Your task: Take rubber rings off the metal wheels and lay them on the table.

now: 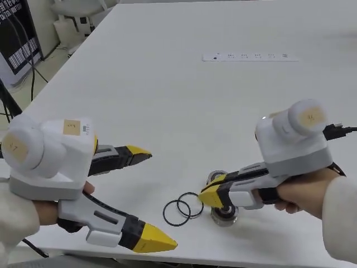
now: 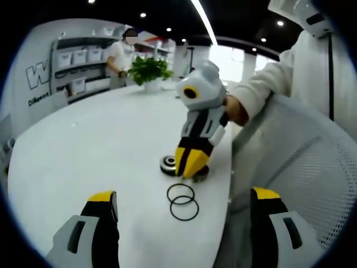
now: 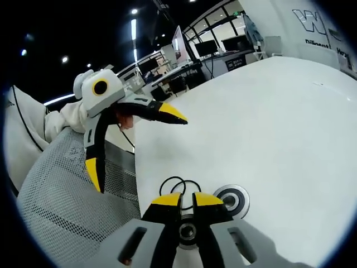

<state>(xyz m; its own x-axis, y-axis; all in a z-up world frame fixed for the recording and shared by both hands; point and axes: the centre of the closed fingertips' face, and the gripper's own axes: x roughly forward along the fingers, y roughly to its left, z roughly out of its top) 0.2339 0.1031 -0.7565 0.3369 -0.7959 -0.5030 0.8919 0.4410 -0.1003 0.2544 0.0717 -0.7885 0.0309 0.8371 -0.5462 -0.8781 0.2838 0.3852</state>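
Low in the frame, two rings (image 1: 183, 209) lie free; right tongs (image 1: 203, 196) clenched at a wheel (image 1: 225, 218), left tongs (image 1: 160, 199) wide. Next, pull up.

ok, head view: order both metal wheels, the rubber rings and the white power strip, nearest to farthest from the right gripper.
1. Near wheel and far wheel: both at the tips of the right gripper, too close to call.
2. Rubber rings: on the table just left of the tips.
3. White power strip: far across the table.
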